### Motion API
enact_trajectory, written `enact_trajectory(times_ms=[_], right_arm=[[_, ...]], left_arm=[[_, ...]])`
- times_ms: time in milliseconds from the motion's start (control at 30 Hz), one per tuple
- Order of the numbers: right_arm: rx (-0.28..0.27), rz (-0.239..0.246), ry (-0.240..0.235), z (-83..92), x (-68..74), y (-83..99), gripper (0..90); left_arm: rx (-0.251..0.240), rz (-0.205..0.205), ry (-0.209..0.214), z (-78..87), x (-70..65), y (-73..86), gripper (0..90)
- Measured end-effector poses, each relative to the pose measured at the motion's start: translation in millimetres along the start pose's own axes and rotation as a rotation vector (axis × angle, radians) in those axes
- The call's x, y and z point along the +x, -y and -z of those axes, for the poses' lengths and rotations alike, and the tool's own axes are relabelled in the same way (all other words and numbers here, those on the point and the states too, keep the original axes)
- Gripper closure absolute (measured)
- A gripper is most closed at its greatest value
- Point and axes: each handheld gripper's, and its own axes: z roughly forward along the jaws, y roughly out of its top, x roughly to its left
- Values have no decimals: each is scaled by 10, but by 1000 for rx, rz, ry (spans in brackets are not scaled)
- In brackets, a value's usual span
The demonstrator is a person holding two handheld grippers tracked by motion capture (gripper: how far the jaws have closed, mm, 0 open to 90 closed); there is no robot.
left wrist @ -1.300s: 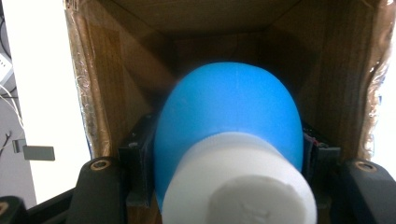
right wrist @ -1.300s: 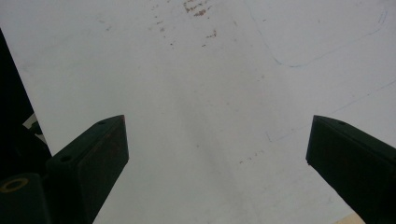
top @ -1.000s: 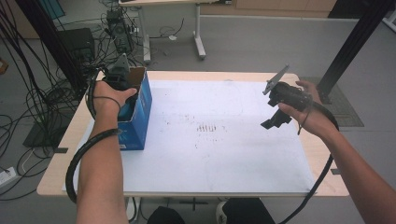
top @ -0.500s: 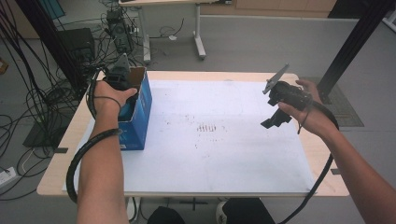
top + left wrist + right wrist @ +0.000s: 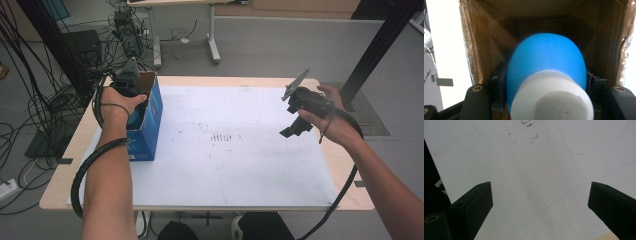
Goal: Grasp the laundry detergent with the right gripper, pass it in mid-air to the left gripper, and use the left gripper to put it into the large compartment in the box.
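An open blue cardboard box stands at the table's left side. My left gripper reaches down into it from above. In the left gripper view its jaws are shut on a rounded blue object with a white cylindrical end, inside the box's brown walls. My right gripper hangs above the right part of the white sheet, held in a hand. Its jaws stand wide open with nothing between them, only the sheet below.
The sheet covers most of the wooden table and bears faint dark marks near the middle. Cables and black equipment lie on the floor at the left. A black post rises at the back right.
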Motion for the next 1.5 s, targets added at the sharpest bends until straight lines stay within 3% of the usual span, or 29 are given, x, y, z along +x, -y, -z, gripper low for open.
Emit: enact_trajectory(times_ms=[1500], right_arm=[[3, 9, -4, -8, 16, -16, 58]], left_arm=[[-5, 7, 1, 3, -1, 14, 365]])
